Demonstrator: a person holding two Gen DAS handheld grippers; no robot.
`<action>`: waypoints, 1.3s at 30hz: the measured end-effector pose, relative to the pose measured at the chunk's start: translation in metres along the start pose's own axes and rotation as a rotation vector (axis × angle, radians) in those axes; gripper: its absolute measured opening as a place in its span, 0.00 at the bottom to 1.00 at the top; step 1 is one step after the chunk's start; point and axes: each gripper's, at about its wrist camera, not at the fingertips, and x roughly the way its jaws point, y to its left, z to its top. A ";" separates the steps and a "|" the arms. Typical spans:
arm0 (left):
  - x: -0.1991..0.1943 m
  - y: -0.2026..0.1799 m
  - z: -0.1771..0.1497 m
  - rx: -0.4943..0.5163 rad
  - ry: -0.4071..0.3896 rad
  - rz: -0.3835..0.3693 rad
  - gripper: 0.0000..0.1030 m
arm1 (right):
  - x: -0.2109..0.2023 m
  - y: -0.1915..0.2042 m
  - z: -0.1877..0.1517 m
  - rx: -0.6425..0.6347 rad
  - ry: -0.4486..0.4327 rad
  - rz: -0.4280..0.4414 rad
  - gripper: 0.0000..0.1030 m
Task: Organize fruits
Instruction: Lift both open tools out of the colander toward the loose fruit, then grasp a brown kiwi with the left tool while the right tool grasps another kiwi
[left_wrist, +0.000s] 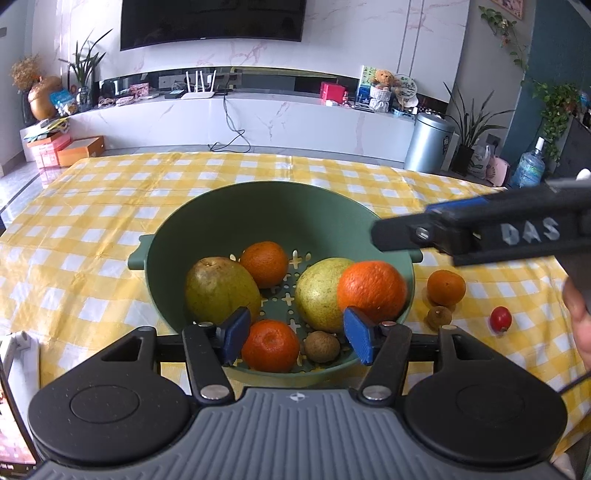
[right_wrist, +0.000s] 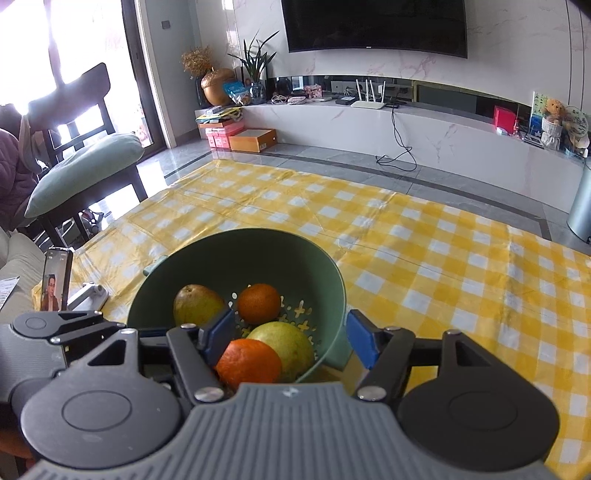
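A green colander bowl (left_wrist: 236, 206) sits on the yellow checked tablecloth (left_wrist: 92, 221). It holds two green pears (left_wrist: 218, 288), several oranges (left_wrist: 371, 290) and a brown longan (left_wrist: 320, 345). My left gripper (left_wrist: 295, 338) is open over the bowl's near rim, above a small orange (left_wrist: 271, 345). My right gripper (right_wrist: 290, 341) is open above the bowl (right_wrist: 229, 254), over a large orange (right_wrist: 248, 363); it also shows in the left wrist view (left_wrist: 399, 230). Outside the bowl to the right lie an orange (left_wrist: 446, 287), a longan (left_wrist: 439, 316) and a red cherry tomato (left_wrist: 501, 319).
A phone on a stand (right_wrist: 56, 280) stands at the table's left edge. A chair with a green cushion (right_wrist: 86, 162) is beyond it. A TV cabinet (left_wrist: 258, 118) and a metal bin (left_wrist: 428, 142) stand behind the table.
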 end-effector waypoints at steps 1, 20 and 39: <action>-0.001 0.000 0.001 -0.008 0.000 -0.001 0.67 | -0.004 -0.001 -0.003 0.003 -0.005 -0.002 0.63; -0.041 -0.059 0.001 0.059 -0.053 -0.117 0.67 | -0.079 -0.038 -0.056 0.027 -0.084 -0.103 0.78; -0.002 -0.113 -0.038 0.190 0.234 -0.312 0.52 | -0.067 -0.081 -0.115 0.264 0.156 -0.093 0.63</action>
